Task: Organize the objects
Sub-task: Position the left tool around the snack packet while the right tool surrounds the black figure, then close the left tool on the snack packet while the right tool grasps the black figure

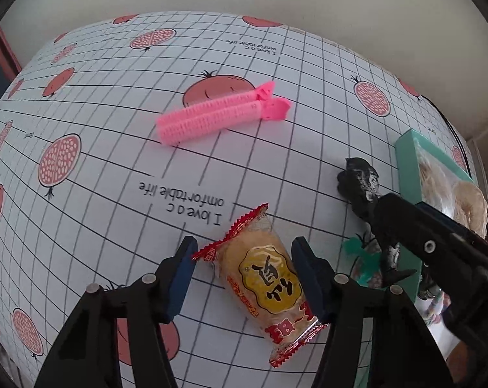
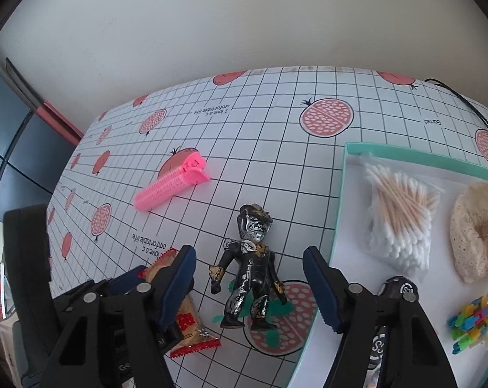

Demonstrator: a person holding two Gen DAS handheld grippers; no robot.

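While both grippers hang low over the white grid-pattern tablecloth with pomegranate prints (image 1: pixel 114 168), we have the left gripper (image 1: pixel 244 278) spread wide around the clear snack packet with red crimped ends and a yellow label (image 1: pixel 263 281), blue pads on either side of it, gripping nothing; whether the pads touch the wrapper we cannot tell. The right gripper (image 2: pixel 250 287) is likewise released, jaws straddling the black-and-silver plastic toy figure (image 2: pixel 248 271), which lies flat on its back on the cloth, head away from the camera, feet over a pomegranate print. In the right wrist view the snack packet sits just left of the figure, partly hidden by the left gripper. The pink plastic ribbed hair clip (image 1: pixel 218 113) lies farther back on the cloth, well apart from both. Just right of the figure stands the shallow teal-rimmed tray (image 2: pixel 341 194), holding a clear bag of cotton swabs (image 2: pixel 399 213), a beige loofah ring (image 2: pixel 476 229), a cluster of small coloured plastic pieces (image 2: pixel 470 323) and a black tube with white lettering (image 2: pixel 386 323) near its front edge
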